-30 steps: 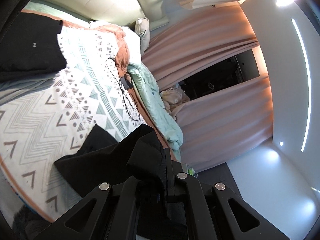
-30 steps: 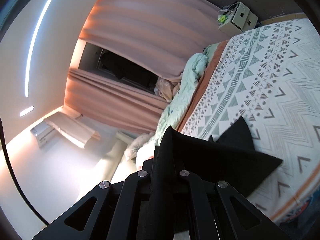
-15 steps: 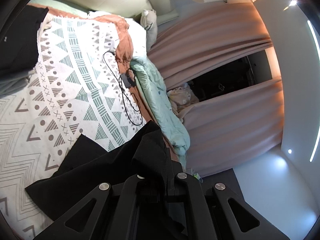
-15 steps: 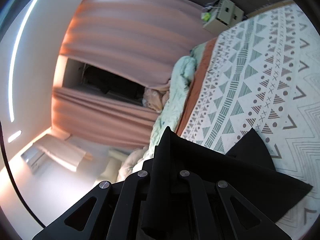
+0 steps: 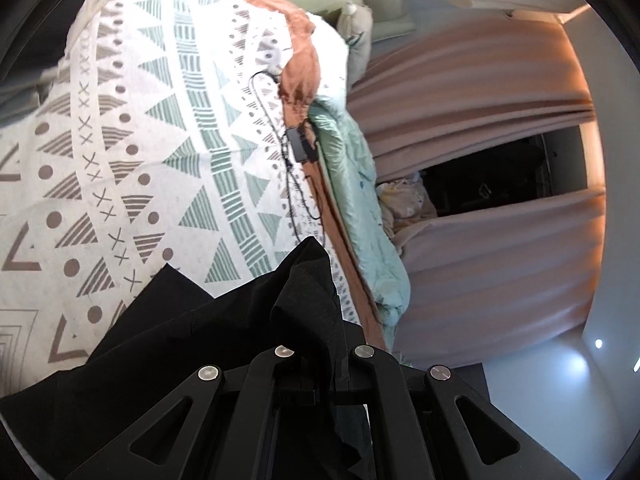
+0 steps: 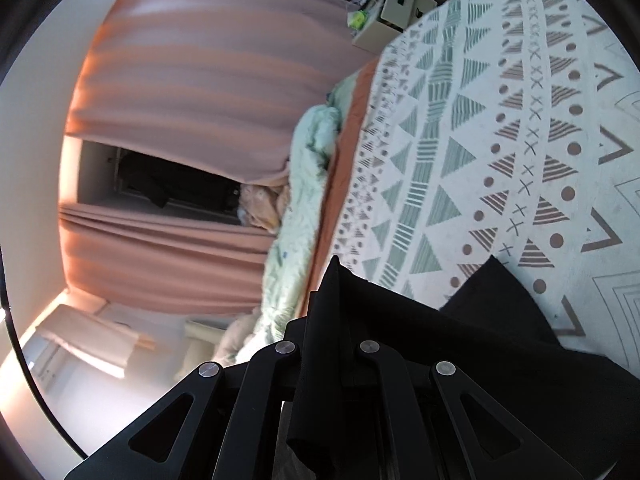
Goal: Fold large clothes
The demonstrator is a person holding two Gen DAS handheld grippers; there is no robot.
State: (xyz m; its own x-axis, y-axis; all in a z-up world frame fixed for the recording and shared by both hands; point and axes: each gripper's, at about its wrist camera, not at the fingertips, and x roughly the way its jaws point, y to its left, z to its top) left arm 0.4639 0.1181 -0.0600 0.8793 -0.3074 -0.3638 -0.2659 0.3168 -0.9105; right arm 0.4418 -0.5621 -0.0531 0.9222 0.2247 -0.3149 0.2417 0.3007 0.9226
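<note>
A large black garment (image 5: 188,344) hangs from both grippers over a bed with a patterned white cover (image 5: 132,152). My left gripper (image 5: 320,344) is shut on a bunched edge of the black cloth, which spreads down and left. My right gripper (image 6: 326,340) is shut on another edge of the same garment (image 6: 480,340), which spreads to the right over the bed cover (image 6: 500,140). The fingertips of both grippers are hidden by cloth.
A black cable with a small box (image 5: 298,144) lies near the bed's far edge. A mint quilt (image 5: 360,208) is bunched along that edge, also in the right wrist view (image 6: 304,200). Pink curtains (image 5: 480,120) hang behind. A beige nightstand (image 6: 394,12) stands by the bed.
Both grippers have moved forward over the bed with the garment. The cover pattern now looks closer, and the dark folded clothes at upper left have slid out of the left view.
</note>
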